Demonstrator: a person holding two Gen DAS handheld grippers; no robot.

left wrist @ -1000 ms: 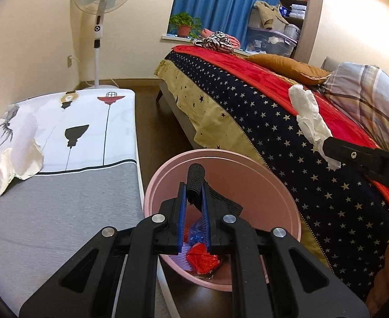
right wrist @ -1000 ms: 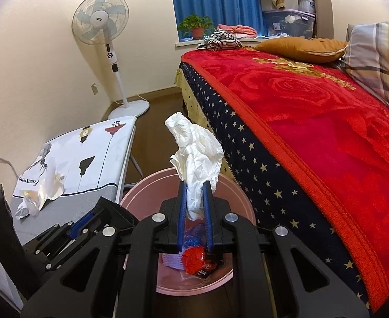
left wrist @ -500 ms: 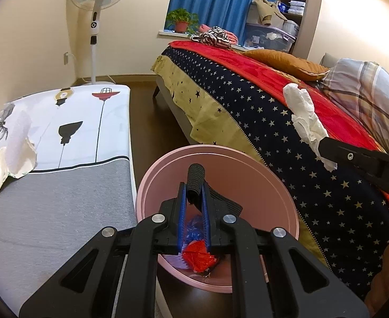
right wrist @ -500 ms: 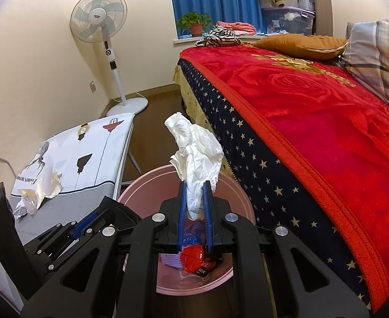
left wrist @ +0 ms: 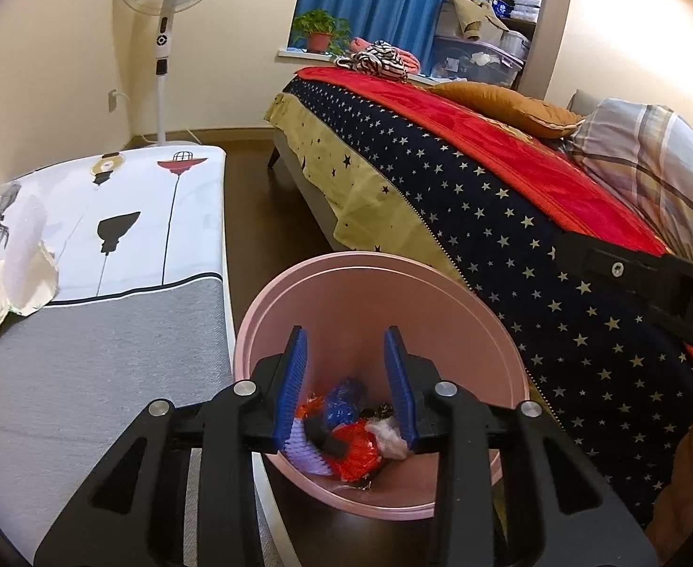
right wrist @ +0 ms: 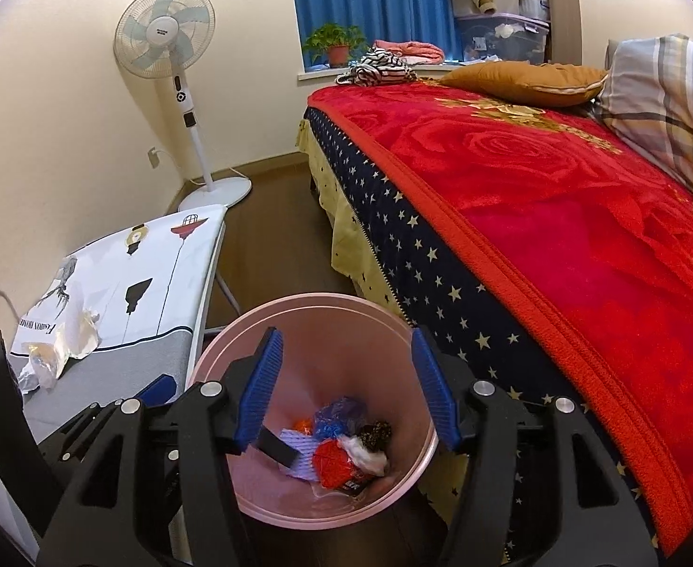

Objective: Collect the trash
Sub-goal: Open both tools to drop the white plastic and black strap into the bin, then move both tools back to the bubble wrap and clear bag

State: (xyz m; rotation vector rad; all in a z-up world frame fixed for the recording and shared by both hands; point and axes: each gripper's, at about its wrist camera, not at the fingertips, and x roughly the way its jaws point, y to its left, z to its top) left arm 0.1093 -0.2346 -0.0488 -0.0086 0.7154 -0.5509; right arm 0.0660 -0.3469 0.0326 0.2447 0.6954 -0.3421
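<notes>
A pink bin [left wrist: 370, 283] [right wrist: 308, 312] stands on the floor between the ironing board and the bed. It holds red, blue and white trash, a crumpled white tissue [right wrist: 365, 456] and a black cylinder [left wrist: 325, 439] [right wrist: 278, 451]. My left gripper [left wrist: 346, 387] is open and empty above the bin. My right gripper [right wrist: 346, 387] is open and empty above the bin too. Crumpled white paper trash [left wrist: 6, 283] [right wrist: 58, 345] lies on the ironing board at the left.
The ironing board [left wrist: 110, 245] [right wrist: 148, 274] stands left of the bin. The bed with a red and starred cover [left wrist: 511, 198] [right wrist: 559, 236] stands to the right. A standing fan [left wrist: 166, 23] [right wrist: 181, 71] is by the back wall.
Both grippers have opened. The black cylinder left the left gripper and the white tissue left the right gripper; both now lie in the bin.
</notes>
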